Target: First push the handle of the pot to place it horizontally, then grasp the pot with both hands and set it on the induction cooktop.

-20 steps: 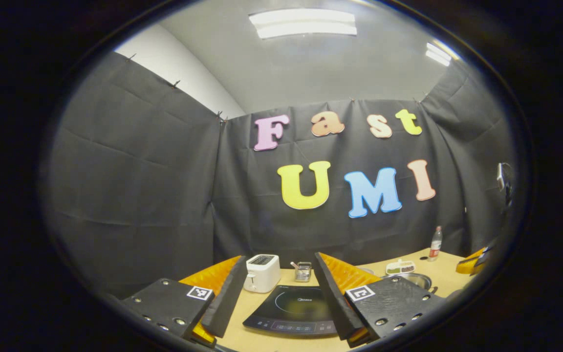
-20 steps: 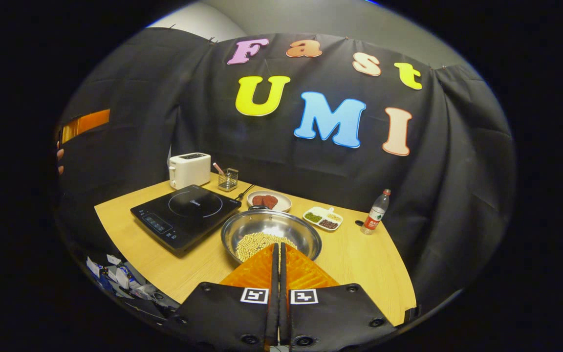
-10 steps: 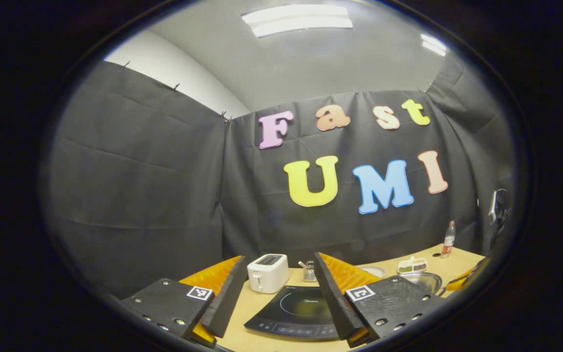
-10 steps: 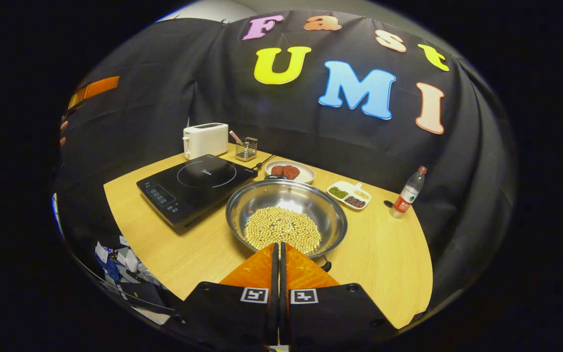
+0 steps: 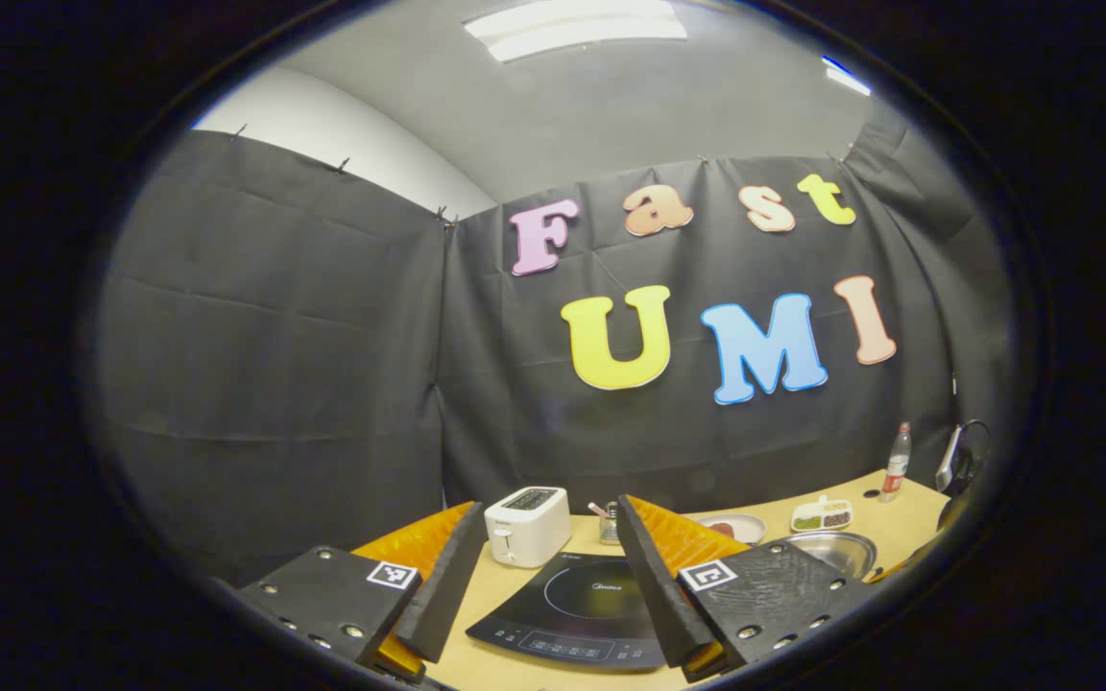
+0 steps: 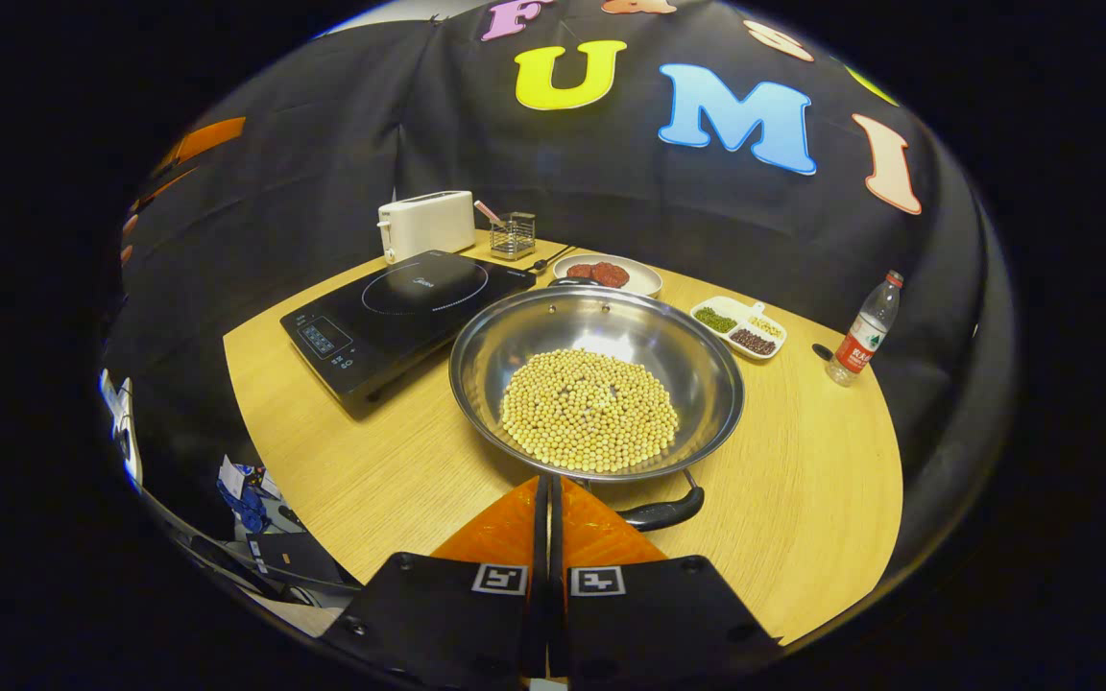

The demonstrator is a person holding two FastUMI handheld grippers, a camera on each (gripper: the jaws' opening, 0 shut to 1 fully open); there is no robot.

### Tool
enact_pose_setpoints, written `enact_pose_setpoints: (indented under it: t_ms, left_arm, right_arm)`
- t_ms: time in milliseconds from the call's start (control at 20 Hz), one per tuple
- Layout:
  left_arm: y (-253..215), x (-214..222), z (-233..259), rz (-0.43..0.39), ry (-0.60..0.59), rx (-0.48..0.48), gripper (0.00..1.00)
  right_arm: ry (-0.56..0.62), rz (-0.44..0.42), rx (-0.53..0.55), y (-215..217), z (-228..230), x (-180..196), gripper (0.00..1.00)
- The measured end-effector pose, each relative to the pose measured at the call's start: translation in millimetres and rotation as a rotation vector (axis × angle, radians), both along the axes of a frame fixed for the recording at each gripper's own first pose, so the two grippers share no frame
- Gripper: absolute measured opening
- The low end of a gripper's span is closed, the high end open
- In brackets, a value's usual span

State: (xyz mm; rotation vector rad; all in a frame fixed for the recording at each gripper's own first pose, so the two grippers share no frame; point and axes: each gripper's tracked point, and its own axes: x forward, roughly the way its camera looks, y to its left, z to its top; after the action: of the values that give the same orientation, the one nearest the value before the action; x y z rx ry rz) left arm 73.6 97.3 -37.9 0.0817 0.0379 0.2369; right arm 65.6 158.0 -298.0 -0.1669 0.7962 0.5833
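Right hand-held gripper [image 6: 547,485]: fingers pressed together, nothing held, poised at pot's near rim.
Left hand-held gripper [image 5: 545,537]: fingers spread wide, empty.
Pot [image 6: 597,381]: rested on bench [image 6: 399,461], beans inside, handle [image 6: 665,512] nearest.
Induction cooktop [image 6: 404,309]: seen beside pot, beyond.

Pot [image 5: 836,550] cut short beyond the left claw [image 5: 545,513], near side hidden behind its right finger [image 5: 678,576]. Handle [image 6: 661,512] partly covered by the right claw [image 6: 547,480], near end out of sight (tip contact not clear). Induction cooktop [image 5: 567,614] part masked by that same left finger. Contents of the wire cup [image 6: 513,235] too small to make out. Clutter below the counter [image 6: 380,480] edge blurred, cropped at the rim.
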Motion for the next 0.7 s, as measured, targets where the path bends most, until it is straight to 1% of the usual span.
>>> enact_pose_setpoints:
  t_ms: [300, 350, 400, 450, 500, 550, 600, 650, 700]
  left_arm:
    - [-20.0, 12.7, -2.6, -0.004, 0.011, 0.005, 0.81]
    - [-22.5, 14.9, -2.4, -0.005, 0.011, 0.008, 0.81]
    - [-25.0, 16.7, -4.1, -0.006, 0.012, 0.009, 0.81]
    - [-27.5, 18.6, -3.8, -0.005, 0.012, 0.011, 0.81]
    - [-27.7, 20.7, -4.0, -0.005, 0.013, 0.011, 0.83]
    - [-29.0, 21.4, -5.3, -0.004, 0.015, 0.011, 0.83]
    - [-30.2, 22.2, -6.1, -0.002, 0.017, 0.011, 0.81]
    - [-32.1, 23.8, -5.9, -0.001, 0.017, 0.011, 0.8]
    - [-32.8, 25.3, -6.3, -0.001, 0.017, 0.012, 0.81]
  right_arm:
    - [0.073, -0.012, 0.031, 1.9, -18.7, 1.9, 0.02]
    - [0.081, -0.014, 0.034, 2.3, -20.6, 3.7, 0.05]
    - [0.088, -0.015, 0.035, 2.1, -23.8, 5.3, 0.05]
    - [0.094, -0.015, 0.034, 1.5, -26.6, 5.9, 0.02]
    - [0.106, -0.01, 0.044, 2.6, -27.0, 5.5, 0.02]
    - [0.112, -0.005, 0.05, 2.0, -26.9, 4.9, 0.02]
    - [0.113, -0.001, 0.051, 1.0, -27.4, 4.9, 0.02]
    - [0.11, 0.004, 0.046, -0.7, -28.3, 5.3, 0.05]
    - [0.107, 0.009, 0.038, -3.0, -29.1, 6.0, 0.05]
